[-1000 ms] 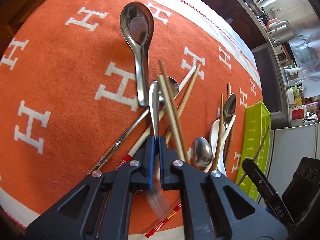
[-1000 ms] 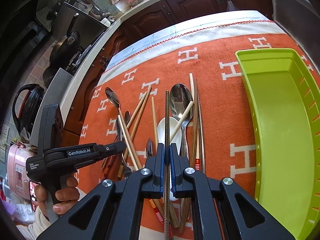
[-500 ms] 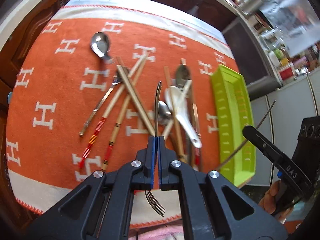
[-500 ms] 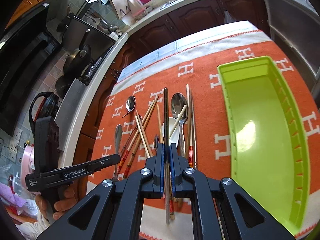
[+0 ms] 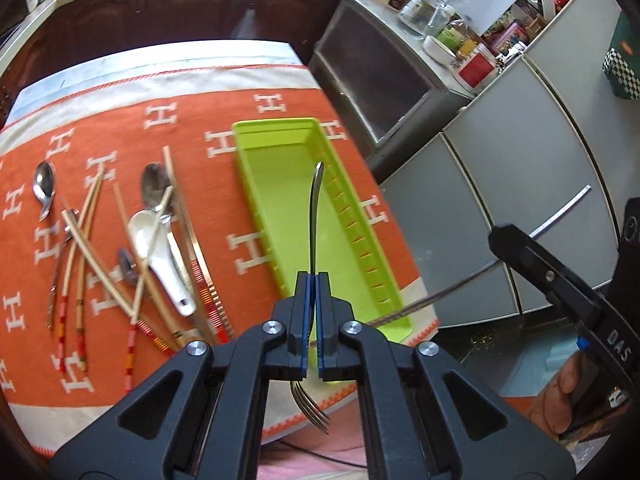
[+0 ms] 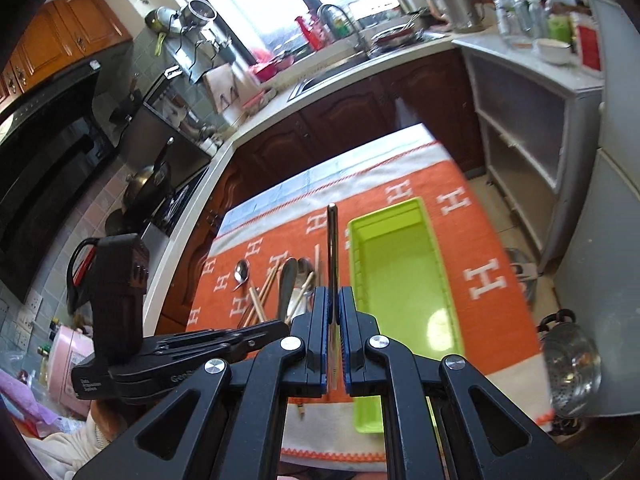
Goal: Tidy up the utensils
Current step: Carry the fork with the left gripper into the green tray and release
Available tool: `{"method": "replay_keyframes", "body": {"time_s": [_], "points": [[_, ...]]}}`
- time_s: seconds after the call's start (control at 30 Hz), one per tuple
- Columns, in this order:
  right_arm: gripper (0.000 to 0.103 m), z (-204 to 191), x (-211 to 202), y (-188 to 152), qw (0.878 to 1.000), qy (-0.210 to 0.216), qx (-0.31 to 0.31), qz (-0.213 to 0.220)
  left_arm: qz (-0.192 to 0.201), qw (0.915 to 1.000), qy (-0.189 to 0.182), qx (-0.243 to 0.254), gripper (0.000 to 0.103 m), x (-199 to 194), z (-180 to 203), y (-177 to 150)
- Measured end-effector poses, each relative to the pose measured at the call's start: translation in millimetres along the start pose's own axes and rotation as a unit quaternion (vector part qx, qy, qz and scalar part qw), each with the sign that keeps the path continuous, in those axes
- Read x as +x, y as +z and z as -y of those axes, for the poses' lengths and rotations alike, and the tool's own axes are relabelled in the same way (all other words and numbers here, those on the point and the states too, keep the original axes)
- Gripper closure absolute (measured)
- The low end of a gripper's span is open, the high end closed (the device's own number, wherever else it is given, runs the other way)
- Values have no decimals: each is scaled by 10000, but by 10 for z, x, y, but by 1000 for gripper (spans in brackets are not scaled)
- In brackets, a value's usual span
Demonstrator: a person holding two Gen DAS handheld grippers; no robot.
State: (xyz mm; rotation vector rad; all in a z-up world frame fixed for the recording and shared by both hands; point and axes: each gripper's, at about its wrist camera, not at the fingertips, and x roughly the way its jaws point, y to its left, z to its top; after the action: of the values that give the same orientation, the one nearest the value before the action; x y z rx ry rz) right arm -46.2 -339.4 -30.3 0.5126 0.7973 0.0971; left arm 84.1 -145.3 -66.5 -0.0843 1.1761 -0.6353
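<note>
My left gripper [image 5: 314, 282] is shut on a metal fork [image 5: 313, 216]. The fork's handle points forward over the lime green tray [image 5: 276, 184] and its tines hang below the jaws. My right gripper [image 6: 332, 294] is shut on a metal chopstick [image 6: 332, 240], held high just left of the green tray [image 6: 400, 276]. In the left wrist view that chopstick [image 5: 440, 294] crosses the tray's near corner. Left of the tray lies a pile: a white ceramic spoon [image 5: 160, 256], metal spoons [image 5: 154, 188] and several chopsticks [image 5: 86, 248].
An orange cloth with white H marks [image 5: 256, 256] covers the table. Grey cabinets [image 5: 520, 200] stand close on the right. A metal colander [image 6: 572, 368] sits on the floor past the table's right edge. Counter, sink and stove with a pan [image 6: 148, 184] lie beyond.
Both grippers have risen off the utensil pile and moved right toward the green tray, the left carrying the fork and the right carrying the metal chopstick. The left wrist has rolled.
</note>
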Motion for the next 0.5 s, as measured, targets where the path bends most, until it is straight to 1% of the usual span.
{"method": "replay_keyframes", "body": {"time_s": [0.1, 0.23, 0.33, 0.37, 0.5], "points": [[98, 115, -211, 75, 9996, -250, -32, 82, 20, 10000, -45, 5, 103, 163, 189, 80], [98, 282, -250, 172, 9974, -690, -184, -139, -115, 9999, -17, -107, 103, 499, 278, 161], [98, 354, -93, 231, 9939, -952, -384, -413, -209, 9997, 112, -116, 103, 768, 253, 188], [98, 390, -16, 261, 9920, -1031, -460, -564, -205, 9996, 166, -81, 103, 835, 244, 186], [98, 481, 369, 310, 9861, -1223, -520, -999, -126, 9995, 300, -31, 103, 928, 182, 201]]}}
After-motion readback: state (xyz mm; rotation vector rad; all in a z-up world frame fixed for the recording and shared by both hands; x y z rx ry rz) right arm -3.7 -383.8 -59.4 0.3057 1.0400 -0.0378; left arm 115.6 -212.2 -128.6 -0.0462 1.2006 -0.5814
